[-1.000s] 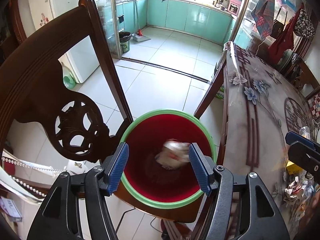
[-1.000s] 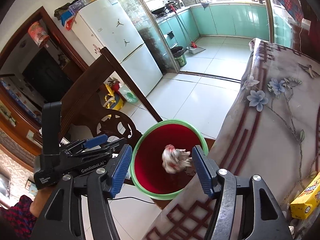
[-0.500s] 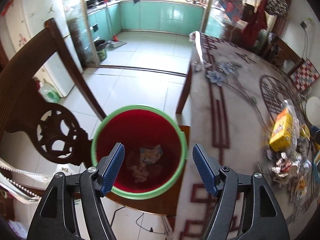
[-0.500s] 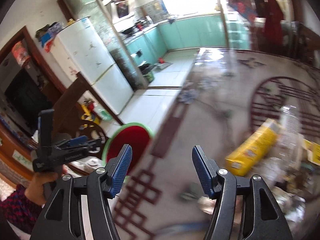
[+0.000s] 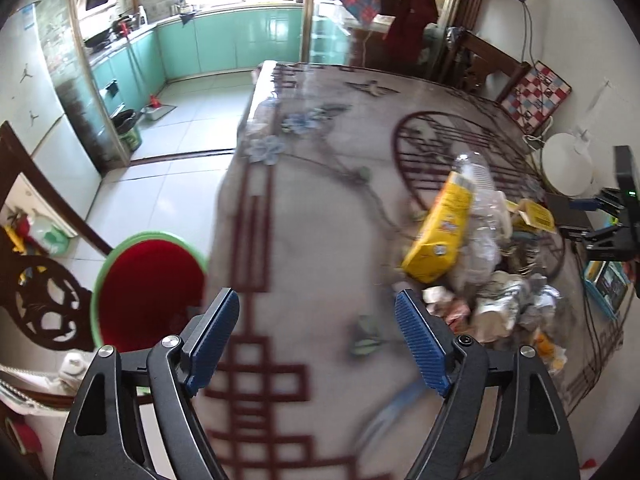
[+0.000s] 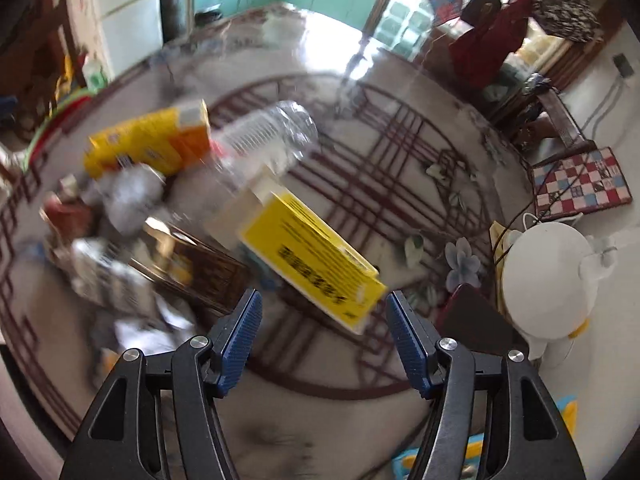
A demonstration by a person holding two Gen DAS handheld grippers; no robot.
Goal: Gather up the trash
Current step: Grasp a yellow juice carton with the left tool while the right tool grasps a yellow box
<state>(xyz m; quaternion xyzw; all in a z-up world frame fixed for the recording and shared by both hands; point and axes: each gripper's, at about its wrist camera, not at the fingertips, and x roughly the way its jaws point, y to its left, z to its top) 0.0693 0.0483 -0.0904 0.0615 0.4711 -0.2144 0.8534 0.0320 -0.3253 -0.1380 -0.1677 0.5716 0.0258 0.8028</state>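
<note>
The left gripper (image 5: pixel 318 344) consisted of two black arms with triangular cut-outs, each carrying a blue ribbed pad (image 5: pixel 420 346) on its inner face. A silver screw head sat on each arm behind the pads, and a smaller black bolt sat beside the right-hand pad. The right gripper (image 6: pixel 322 344) was of identical build: black frame, blue ribbed pads (image 6: pixel 242 336), silver screws behind them. Seen from the left camera, its black body showed a small green light.
</note>
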